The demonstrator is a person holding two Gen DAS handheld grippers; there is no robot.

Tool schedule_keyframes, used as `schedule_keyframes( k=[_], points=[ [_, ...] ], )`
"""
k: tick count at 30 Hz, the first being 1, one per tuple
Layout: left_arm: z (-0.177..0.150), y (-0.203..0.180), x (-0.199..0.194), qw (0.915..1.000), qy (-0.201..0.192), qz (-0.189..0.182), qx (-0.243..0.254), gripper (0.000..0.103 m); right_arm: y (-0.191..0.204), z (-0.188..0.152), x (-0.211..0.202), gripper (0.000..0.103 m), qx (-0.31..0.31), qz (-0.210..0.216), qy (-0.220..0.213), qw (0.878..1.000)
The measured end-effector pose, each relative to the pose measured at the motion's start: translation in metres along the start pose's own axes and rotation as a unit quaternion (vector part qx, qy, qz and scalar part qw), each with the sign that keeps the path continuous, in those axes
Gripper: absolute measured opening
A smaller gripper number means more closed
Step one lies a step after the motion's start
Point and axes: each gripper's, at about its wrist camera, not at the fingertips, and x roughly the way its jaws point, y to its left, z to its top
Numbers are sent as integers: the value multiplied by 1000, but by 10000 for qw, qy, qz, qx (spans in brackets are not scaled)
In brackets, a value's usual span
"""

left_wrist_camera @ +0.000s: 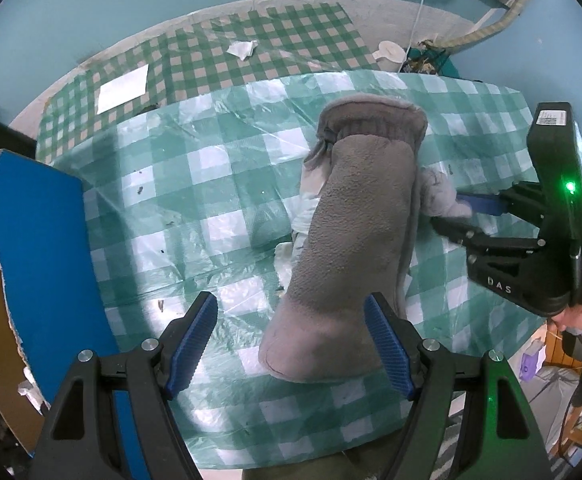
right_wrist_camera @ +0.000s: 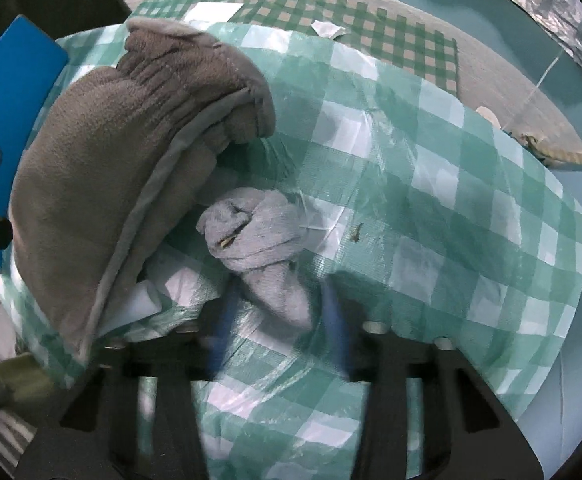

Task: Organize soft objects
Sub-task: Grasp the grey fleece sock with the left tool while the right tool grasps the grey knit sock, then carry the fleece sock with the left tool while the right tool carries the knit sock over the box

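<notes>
Jaws of the right gripper [right_wrist_camera: 277, 312] straddle the rolled grey sock [right_wrist_camera: 263, 240], closing, grip unclear; left gripper [left_wrist_camera: 291, 344] gapes empty over the fleece slipper boot's [left_wrist_camera: 351, 240] toe.

left gripper [left_wrist_camera: 291, 340]: jaws wide | right gripper [right_wrist_camera: 277, 300]: jaws narrowed, blurred, grip unclear

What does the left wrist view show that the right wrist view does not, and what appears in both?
Only the left wrist view shows the open left gripper, the white jug and the right gripper's black body from outside. Only the right wrist view shows the knot in the rolled grey cloth between the blurred blue fingers. Both show the grey fleece boot, the blue box and the green checked cover.
</notes>
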Motion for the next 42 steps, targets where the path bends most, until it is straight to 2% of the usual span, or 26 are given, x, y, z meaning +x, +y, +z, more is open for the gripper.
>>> schedule_keyframes(
  k=[2,8,13,15,16,18,20,25,32,42],
  points=[
    [2,0,2,10000,20,-13,1,78,1,-1,-1,13,-2,22,-5,10000],
    [10,1,19,9997,165,-140,-109,81,-1,-10,-12,11,254,113,-178,9995],
    [17,2,31,9989,224,-339,-246,80,-2,-21,-23,11,493,234,-298,9981],
    [17,-2,26,9991,24,-376,-190,64,-3,-24,-29,11,569,297,-348,9973],
    [16,-4,24,9992,-34,-381,-132,48,-3,-24,-30,11,593,316,-364,9971],
    [15,-11,22,9992,-5,-390,4,42,-4,-27,-35,11,658,378,-420,9962],
    [14,-15,16,9992,-110,-358,105,31,-5,-28,-40,11,724,447,-496,9951],
    [5,-23,-3,9978,-313,-475,327,21,-5,-31,-54,11,768,571,-648,9933],
    [-5,-28,-19,9961,-475,-575,463,14,0,-36,-70,11,826,689,-816,9908],
    [-23,-35,-47,9928,-748,-637,688,11,8,-48,-86,11,933,795,-964,9878]
  ],
)
